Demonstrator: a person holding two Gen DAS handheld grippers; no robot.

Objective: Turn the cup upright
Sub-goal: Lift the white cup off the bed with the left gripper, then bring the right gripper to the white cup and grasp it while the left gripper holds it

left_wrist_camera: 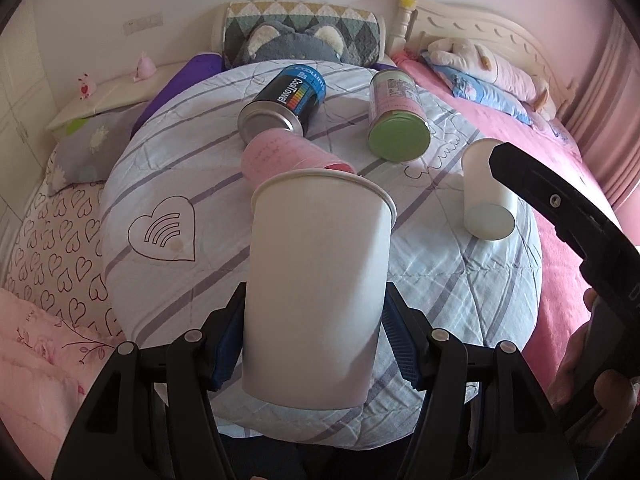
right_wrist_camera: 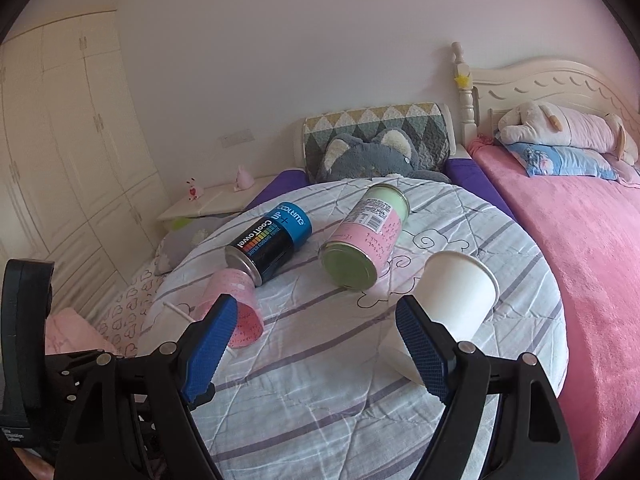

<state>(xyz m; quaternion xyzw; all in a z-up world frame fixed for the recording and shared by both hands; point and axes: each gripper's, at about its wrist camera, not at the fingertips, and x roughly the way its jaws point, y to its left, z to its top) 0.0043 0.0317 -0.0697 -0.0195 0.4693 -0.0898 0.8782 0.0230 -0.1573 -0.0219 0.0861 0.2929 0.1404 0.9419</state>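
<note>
Left wrist view
- Left gripper [left_wrist_camera: 316,344]: I saw its blue pads clamped on both sides of the white paper cup [left_wrist_camera: 318,280], low on the cup's wall.
- Held cup: rim pointed away from the camera and slightly up, base toward me, raised over the round striped cushion [left_wrist_camera: 168,184].
- Pink cup [left_wrist_camera: 288,156]: lay on its side on the cushion just behind the held cup's rim, touching the black CoolTowel can [left_wrist_camera: 286,100].
- Green-lidded can [left_wrist_camera: 396,116]: on its side, right of the black can, apart from it.
- Second white cup [left_wrist_camera: 486,196]: on the cushion's right part, base toward me.
- Right gripper: only its black body showed at the frame's right; I could not tell its jaw state here.

Right wrist view
- Right gripper [right_wrist_camera: 316,344]: fingers stood wide apart, nothing between them, above the cushion [right_wrist_camera: 320,400].
- Second white cup [right_wrist_camera: 460,292]: lay just beyond the right finger [right_wrist_camera: 424,352], mouth away from the camera.
- Pink cup [right_wrist_camera: 236,304]: behind the left finger [right_wrist_camera: 212,344], mouth toward me.
- Cans: black can [right_wrist_camera: 272,236] and green-lidded can [right_wrist_camera: 364,240] lay side by side farther back on the cushion.
</note>
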